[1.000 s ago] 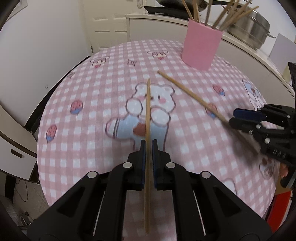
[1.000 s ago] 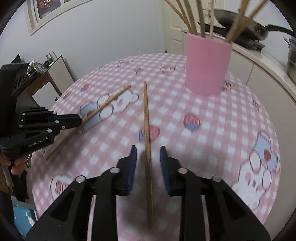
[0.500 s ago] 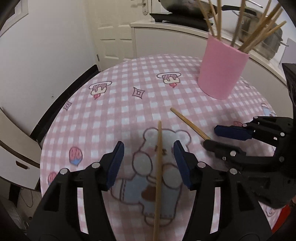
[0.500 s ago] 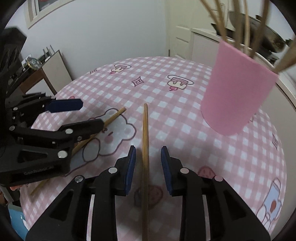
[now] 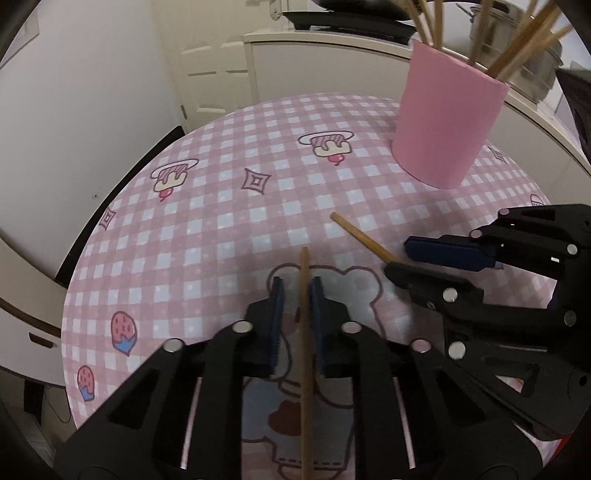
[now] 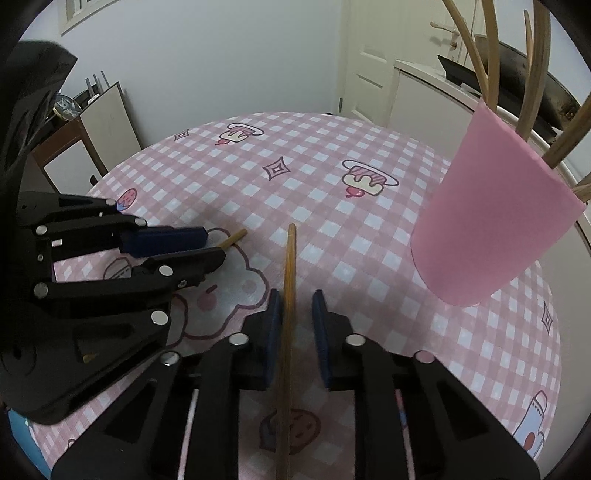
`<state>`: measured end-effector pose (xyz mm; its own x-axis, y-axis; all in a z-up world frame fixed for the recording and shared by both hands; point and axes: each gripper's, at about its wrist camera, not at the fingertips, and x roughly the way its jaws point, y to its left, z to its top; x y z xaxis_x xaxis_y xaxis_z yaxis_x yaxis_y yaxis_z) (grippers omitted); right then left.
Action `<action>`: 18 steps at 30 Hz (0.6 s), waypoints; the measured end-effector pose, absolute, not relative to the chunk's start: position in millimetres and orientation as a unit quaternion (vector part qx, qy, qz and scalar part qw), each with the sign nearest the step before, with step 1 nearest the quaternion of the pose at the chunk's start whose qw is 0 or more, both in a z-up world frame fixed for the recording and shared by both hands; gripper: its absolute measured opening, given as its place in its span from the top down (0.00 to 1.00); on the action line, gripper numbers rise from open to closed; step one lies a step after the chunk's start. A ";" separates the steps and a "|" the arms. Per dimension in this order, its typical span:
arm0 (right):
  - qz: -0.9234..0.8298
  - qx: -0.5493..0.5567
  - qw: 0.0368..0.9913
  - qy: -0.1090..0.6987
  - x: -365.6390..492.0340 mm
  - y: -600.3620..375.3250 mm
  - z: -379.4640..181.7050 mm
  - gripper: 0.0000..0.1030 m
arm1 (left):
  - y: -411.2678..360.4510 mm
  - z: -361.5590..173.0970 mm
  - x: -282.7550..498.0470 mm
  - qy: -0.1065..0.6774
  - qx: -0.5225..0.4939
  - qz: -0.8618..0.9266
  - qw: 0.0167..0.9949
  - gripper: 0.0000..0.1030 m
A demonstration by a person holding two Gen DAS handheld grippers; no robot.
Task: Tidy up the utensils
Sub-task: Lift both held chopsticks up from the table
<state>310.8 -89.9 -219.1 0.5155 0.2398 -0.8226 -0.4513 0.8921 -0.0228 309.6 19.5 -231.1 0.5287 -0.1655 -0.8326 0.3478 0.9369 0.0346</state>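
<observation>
Left gripper (image 5: 297, 291) jaws apart — chopstick (image 5: 305, 332) between | right gripper (image 6: 295, 301) likewise, second chopstick (image 6: 288, 314) | pink cup (image 6: 491, 225) near

both chopsticks (image 5: 305, 354) (image 6: 285, 354) cut off at bottom edge; pink cup (image 6: 491, 218) sticks cropped above.

Round table (image 5: 207, 206) with a pink gingham cloth covered in cartoon bears, strawberries and cupcakes, sat in a room with plain white walls (image 6: 207, 62). There's a white panelled door (image 5: 218, 62) at the back next to a cream counter (image 5: 325, 59) with a dark pan (image 6: 524, 77) and a steel pot (image 5: 517, 22) on it. Off to one side is a small cabinet (image 6: 92, 144) with a clock (image 6: 66, 105) on top.
</observation>
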 end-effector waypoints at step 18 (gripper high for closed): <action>0.225 -0.083 0.886 0.398 265.8 -108.0 -164.1 0.95 | 11.4 -160.8 258.6 0.390 0.087 -0.159 0.903 0.95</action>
<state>265.8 -108.0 -164.1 0.5820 0.3333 -0.7418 -0.4648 0.8848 0.0328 258.6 11.4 -160.8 0.6455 -0.2186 -0.7318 0.3550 0.9343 0.0340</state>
